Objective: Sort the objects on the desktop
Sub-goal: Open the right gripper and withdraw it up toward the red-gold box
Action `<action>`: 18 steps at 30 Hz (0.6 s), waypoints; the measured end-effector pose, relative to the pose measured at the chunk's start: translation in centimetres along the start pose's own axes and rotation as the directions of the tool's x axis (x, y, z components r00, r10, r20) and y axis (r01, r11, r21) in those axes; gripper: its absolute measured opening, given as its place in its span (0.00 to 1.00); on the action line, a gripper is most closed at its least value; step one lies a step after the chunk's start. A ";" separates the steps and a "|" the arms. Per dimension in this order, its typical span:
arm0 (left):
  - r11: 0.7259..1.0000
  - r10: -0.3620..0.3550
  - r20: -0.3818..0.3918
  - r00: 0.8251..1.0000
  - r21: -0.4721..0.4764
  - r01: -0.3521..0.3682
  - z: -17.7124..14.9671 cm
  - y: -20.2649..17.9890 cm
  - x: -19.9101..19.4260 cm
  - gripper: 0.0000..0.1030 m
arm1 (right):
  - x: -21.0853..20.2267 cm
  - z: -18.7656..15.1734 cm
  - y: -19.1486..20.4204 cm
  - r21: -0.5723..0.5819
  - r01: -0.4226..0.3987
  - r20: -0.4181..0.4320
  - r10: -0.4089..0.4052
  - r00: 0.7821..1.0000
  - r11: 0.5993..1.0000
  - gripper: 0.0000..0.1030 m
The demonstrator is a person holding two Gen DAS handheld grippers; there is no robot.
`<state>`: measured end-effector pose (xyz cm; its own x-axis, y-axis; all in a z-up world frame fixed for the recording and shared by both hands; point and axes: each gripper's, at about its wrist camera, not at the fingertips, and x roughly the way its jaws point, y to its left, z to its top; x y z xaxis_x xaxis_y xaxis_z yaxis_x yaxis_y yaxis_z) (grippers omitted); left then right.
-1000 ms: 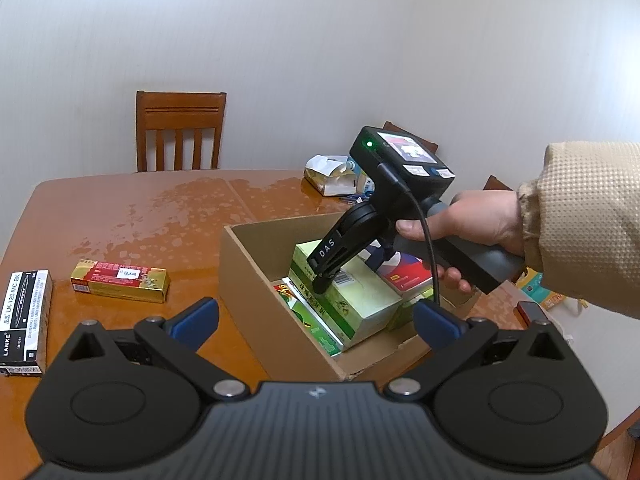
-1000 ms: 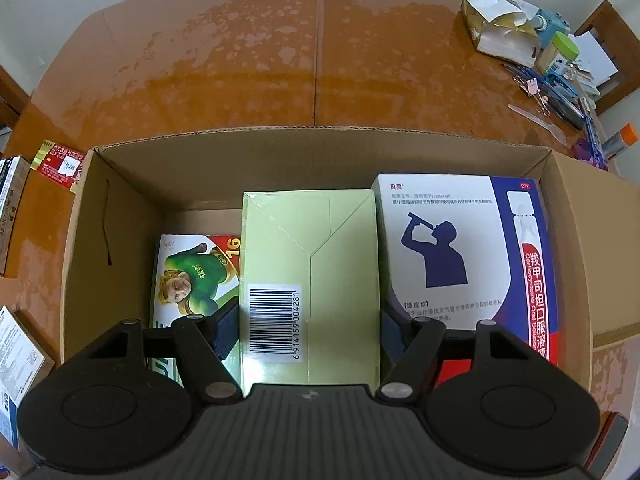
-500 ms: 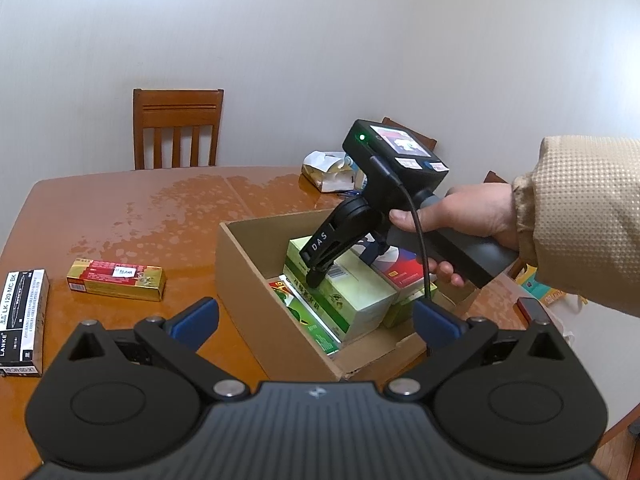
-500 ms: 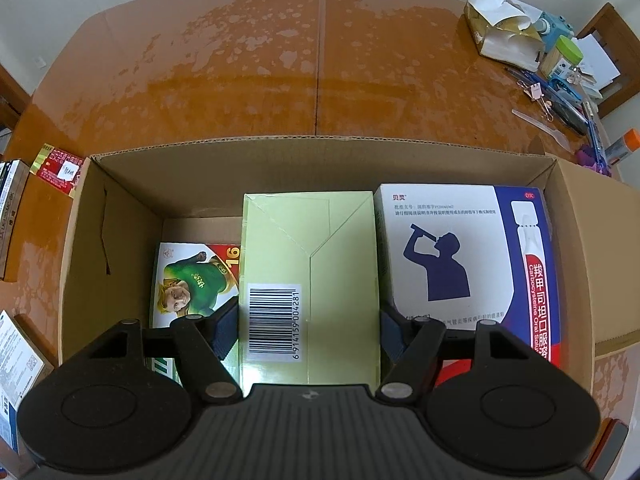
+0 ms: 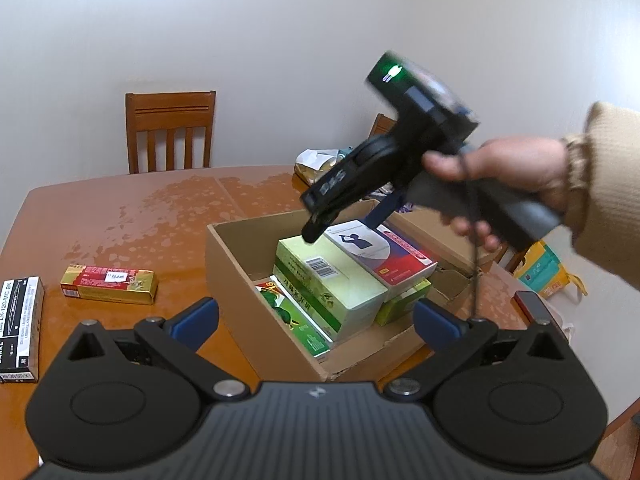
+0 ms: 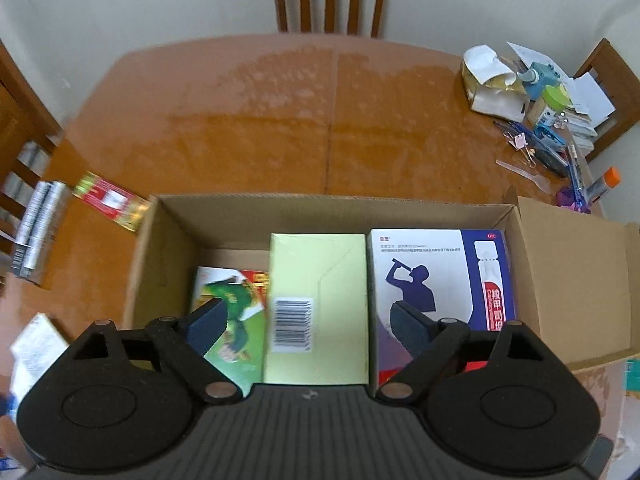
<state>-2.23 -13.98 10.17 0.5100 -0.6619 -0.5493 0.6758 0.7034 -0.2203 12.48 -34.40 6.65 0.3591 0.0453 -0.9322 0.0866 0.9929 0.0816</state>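
An open cardboard carton (image 5: 224,264) (image 6: 160,248) stands on the wooden table. In it a light green box with a barcode (image 5: 332,276) (image 6: 320,280) lies between a white and blue medicine box (image 5: 380,252) (image 6: 432,272) and a green pictured box (image 5: 296,316) (image 6: 232,300). My right gripper (image 5: 344,226) (image 6: 308,322) hangs above the light green box, pointing steeply down. Its jaws are opening and its pads are off the box. My left gripper (image 5: 316,320) hovers open and empty before the carton's near corner. A red and gold box (image 5: 108,284) (image 6: 110,200) and a black and white pen box (image 5: 20,316) (image 6: 36,224) lie on the table to the left.
A person's hand in a beige sleeve (image 5: 500,168) holds the right gripper. A paper bag, bottles, pens and clips (image 6: 540,120) crowd the table's far right corner. A wooden chair (image 5: 170,136) stands behind the table. A white packet (image 6: 36,348) lies at the near left.
My right gripper has let go of the light green box, spread its jaws and risen out of the carton. The box stays in place. The left gripper has hardly moved.
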 end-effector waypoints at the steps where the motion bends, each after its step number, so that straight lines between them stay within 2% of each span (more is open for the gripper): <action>1: 1.000 0.003 -0.001 1.000 0.001 -0.003 0.0 -0.1 0.1 1.00 | -0.7 -0.2 -0.1 0.002 -0.011 0.016 0.011 1.000 1.000 0.95; 3: 1.000 0.014 -0.003 1.000 0.002 -0.014 0.1 -0.3 0.3 1.00 | -2.1 -0.7 -0.2 0.008 -0.030 0.052 0.029 0.998 1.000 0.99; 7: 0.999 0.039 -0.011 0.999 -0.007 -0.039 0.3 -0.6 1.0 1.00 | -4.4 -1.9 -0.7 0.039 -0.090 0.122 0.085 0.989 0.995 1.00; 14: 0.996 0.088 -0.026 0.996 -0.013 -0.088 0.5 -1.4 2.2 1.00 | -4.8 -4.1 -1.2 0.061 -0.140 0.162 0.129 0.978 0.988 1.00; 18: 0.990 0.142 -0.050 0.989 -0.019 -0.143 0.4 -1.8 2.8 1.00 | -4.7 -5.4 -2.1 0.094 -0.195 0.207 0.173 0.963 0.976 1.00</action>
<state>-1.87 -17.22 9.33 0.5734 -0.5417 -0.6147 0.5856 0.7956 -0.1549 5.60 -36.09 9.01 0.5531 0.1921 -0.8107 0.1018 0.9502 0.2946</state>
